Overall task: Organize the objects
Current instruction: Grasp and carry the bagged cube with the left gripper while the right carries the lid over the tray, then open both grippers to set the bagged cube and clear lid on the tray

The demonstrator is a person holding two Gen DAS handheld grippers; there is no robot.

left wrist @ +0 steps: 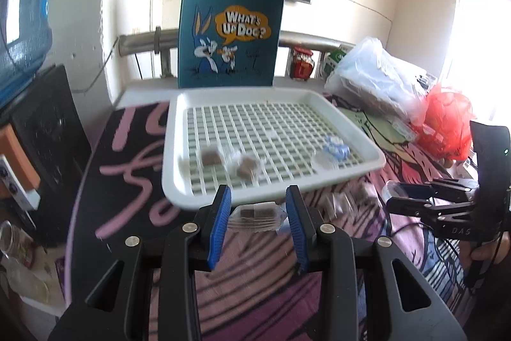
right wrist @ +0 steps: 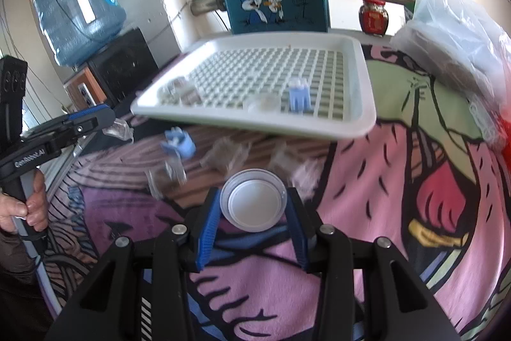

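The left gripper [left wrist: 258, 213] is closed on a clear-wrapped snack [left wrist: 255, 214], held between its blue fingers [left wrist: 220, 222] just short of the near edge of the white tray [left wrist: 179, 181]. The right gripper [right wrist: 254, 206] clamps a small round cup [right wrist: 252, 200], its white flat face toward the camera, above the patterned blanket [right wrist: 399, 181] and near the tray's front edge.

The tray sits on the blanket in front of a blue bag [left wrist: 230, 31] printed "What's Up Doc?". On the tray's grid, near its front edge, lie two wrapped brown sweets [left wrist: 210, 157] side by side toward the left corner, and a clear cup [left wrist: 322, 162] touching a blue-and-white packet [left wrist: 335, 147] toward the right.

On the blanket just before the tray, the right view shows another blue packet [right wrist: 179, 144] and several clear-wrapped pieces [right wrist: 230, 154], blurred. A red jar [left wrist: 301, 63] stands right of the bag, with plastic bags [left wrist: 377, 75] piled at the blanket's right edge.
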